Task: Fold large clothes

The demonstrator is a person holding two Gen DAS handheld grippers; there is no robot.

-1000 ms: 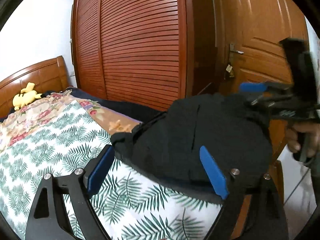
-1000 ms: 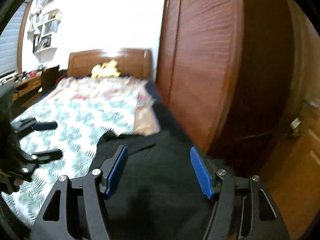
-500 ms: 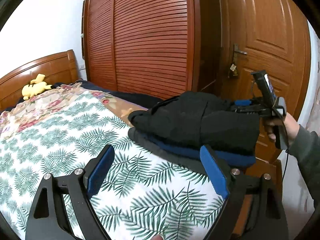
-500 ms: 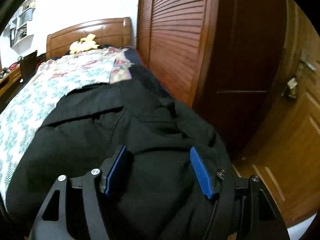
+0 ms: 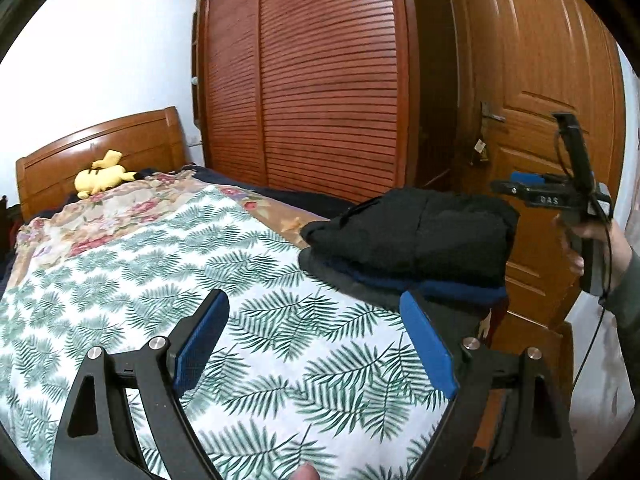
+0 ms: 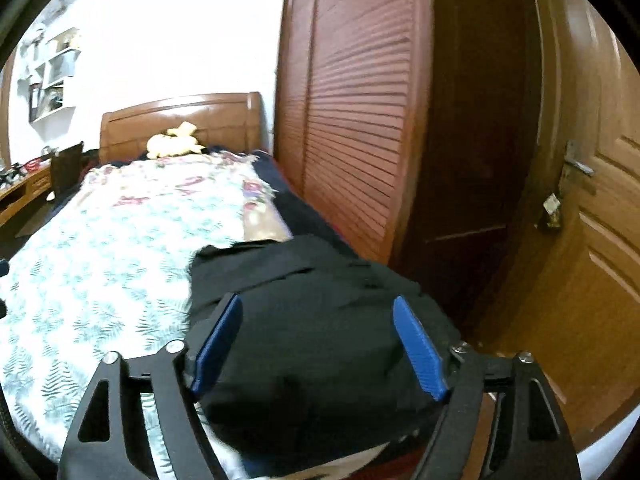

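A folded black garment (image 5: 416, 236) lies on top of a stack with a blue garment (image 5: 452, 290) under it, at the foot corner of the bed. It also shows in the right wrist view (image 6: 320, 344). My left gripper (image 5: 316, 344) is open and empty, above the fern-print bedspread (image 5: 160, 292), short of the stack. My right gripper (image 6: 318, 350) is open and empty, just above the black garment. The right gripper also shows in the left wrist view (image 5: 520, 186), held in a hand beside the stack.
A wooden headboard (image 5: 100, 148) with a yellow plush toy (image 5: 102, 176) stands at the far end. A louvred wardrobe (image 5: 320, 80) and a wooden door (image 5: 552, 120) stand close behind the stack. A desk (image 6: 24, 188) and shelves (image 6: 52, 76) are at the left.
Both grippers have drawn back from the black garment. The left one has moved away over the bedspread; the right one has lifted off the stack. The garment lies still.
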